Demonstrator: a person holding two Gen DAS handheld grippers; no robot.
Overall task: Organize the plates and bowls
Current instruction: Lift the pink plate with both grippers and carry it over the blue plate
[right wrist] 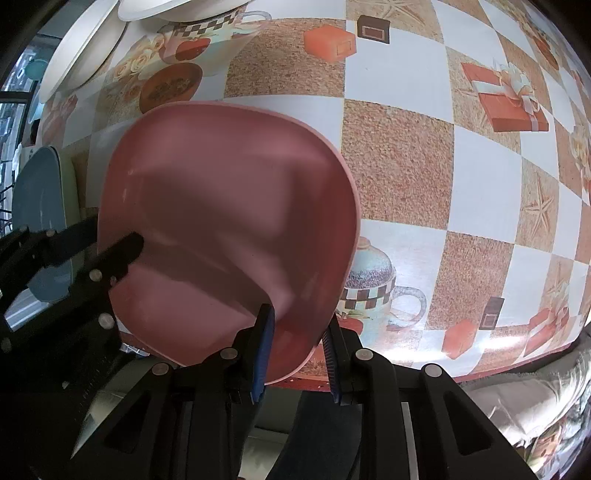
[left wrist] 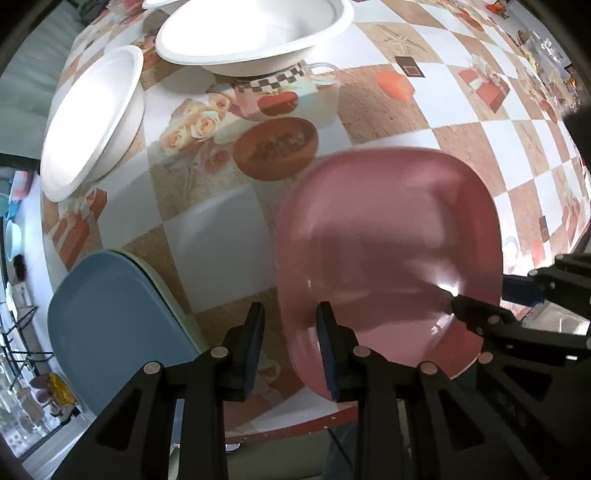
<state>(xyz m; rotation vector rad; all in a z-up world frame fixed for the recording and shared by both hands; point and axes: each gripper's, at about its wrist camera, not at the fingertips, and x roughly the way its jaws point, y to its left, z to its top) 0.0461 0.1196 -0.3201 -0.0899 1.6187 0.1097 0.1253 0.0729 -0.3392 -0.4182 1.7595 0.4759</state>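
A pink square plate (left wrist: 391, 258) (right wrist: 229, 229) is held tilted above the table's near edge. My right gripper (right wrist: 295, 350) is shut on its near rim; it shows in the left wrist view (left wrist: 476, 306) at the plate's right side. My left gripper (left wrist: 291, 343) is open, its right finger against the plate's left rim, nothing between the fingers; one finger of it (right wrist: 122, 251) lies over the plate in the right wrist view. A blue plate (left wrist: 114, 332) (right wrist: 40, 221) lies on a pale green one at the left. Two white bowls (left wrist: 255, 33) (left wrist: 96, 122) stand at the far left.
The table (right wrist: 424, 166) has a checkered cloth with printed cups and gift boxes. Its red front edge (left wrist: 295, 428) runs just below the grippers. Clutter (left wrist: 546, 59) lies at the far right. A rack with items (left wrist: 22, 350) stands off the table's left.
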